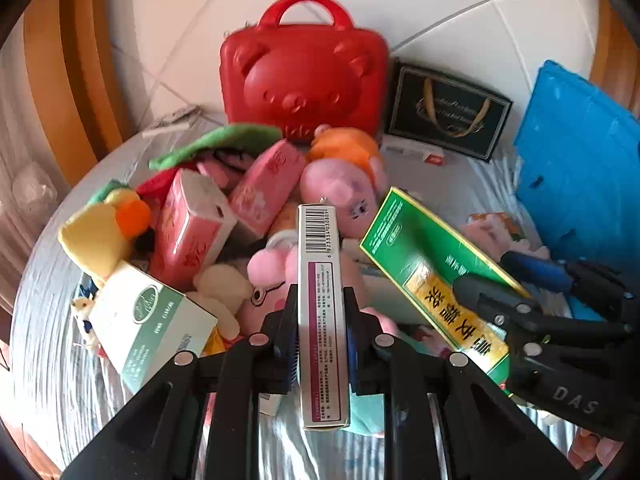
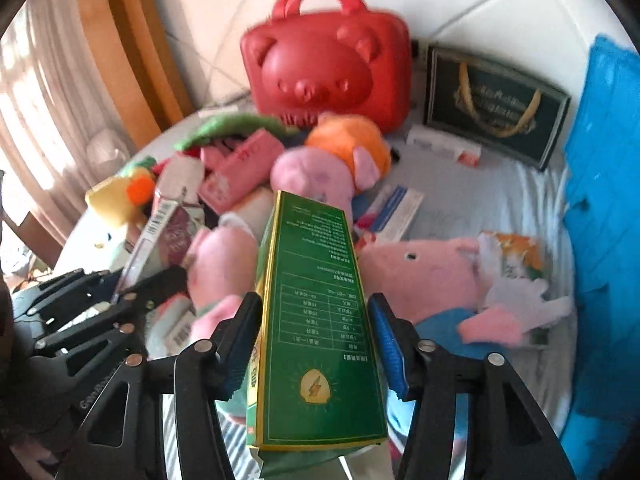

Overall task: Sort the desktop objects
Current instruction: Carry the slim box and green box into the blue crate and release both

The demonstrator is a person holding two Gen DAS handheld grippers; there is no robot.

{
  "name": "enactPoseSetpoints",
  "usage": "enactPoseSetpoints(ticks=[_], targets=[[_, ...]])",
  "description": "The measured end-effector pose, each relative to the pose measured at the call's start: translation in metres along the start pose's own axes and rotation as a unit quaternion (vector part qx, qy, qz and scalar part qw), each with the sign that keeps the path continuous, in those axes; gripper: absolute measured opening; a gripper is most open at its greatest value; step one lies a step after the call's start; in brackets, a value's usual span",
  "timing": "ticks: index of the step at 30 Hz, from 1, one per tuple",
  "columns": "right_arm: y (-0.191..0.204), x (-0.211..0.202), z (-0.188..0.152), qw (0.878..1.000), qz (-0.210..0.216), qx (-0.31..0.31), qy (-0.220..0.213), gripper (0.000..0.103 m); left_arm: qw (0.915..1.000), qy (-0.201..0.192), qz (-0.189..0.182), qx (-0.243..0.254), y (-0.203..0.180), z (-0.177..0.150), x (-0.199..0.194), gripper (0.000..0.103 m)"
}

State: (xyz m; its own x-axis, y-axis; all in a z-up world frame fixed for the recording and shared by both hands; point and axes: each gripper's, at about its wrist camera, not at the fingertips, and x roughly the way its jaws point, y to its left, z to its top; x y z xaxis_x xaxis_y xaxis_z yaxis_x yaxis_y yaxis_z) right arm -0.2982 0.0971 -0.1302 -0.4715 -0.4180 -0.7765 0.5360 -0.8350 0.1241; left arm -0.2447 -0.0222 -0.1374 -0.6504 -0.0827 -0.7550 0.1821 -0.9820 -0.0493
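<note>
My left gripper (image 1: pixel 320 292) is shut on a slim white and maroon box (image 1: pixel 322 320) with a barcode at its far end, held above the pile. My right gripper (image 2: pixel 314 300) is shut on a tall green box (image 2: pixel 316 280), its blue pads against the box's two sides. In the left wrist view the green box (image 1: pixel 416 248) hangs tilted at the right, with yellow lettering, in the right gripper (image 1: pixel 492 276). The left gripper (image 2: pixel 132 276) shows at the lower left of the right wrist view, the slim box (image 2: pixel 156 232) in it.
A heap of pink plush pigs (image 1: pixel 340 196), pink tissue packs (image 1: pixel 188 232), a yellow plush (image 1: pixel 96 236) and a white and green box (image 1: pixel 148 320) lies below. A red bear case (image 1: pixel 304 76) and a dark gift bag (image 1: pixel 448 108) stand at the back. A blue crate (image 1: pixel 580 168) is at the right.
</note>
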Motion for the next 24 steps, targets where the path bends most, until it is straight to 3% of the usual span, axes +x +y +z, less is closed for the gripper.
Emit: enactPoseSetpoints(ticks=[5,11,16,24], targets=[[0.005,-0.059,0.006,0.998,-0.025,0.000,-0.066,0.054,0.9989,-0.039,-0.021,0.017,-0.016,0.011,-0.040,0.018],[-0.001,-0.140,0.007,0.986,-0.082,0.018,-0.147,0.054,0.9926,-0.092,-0.064,0.047,-0.052,0.029,-0.091,0.018],[-0.012,-0.211,0.000,0.968,-0.136,0.046,-0.204,0.054,0.9824,-0.130,-0.108,0.081,-0.093,0.041,-0.130,0.018],[-0.050,-0.317,-0.029,0.933,-0.219,0.102,-0.267,0.054,0.9586,-0.164,-0.190,0.134,-0.173,0.054,-0.183,0.018]])
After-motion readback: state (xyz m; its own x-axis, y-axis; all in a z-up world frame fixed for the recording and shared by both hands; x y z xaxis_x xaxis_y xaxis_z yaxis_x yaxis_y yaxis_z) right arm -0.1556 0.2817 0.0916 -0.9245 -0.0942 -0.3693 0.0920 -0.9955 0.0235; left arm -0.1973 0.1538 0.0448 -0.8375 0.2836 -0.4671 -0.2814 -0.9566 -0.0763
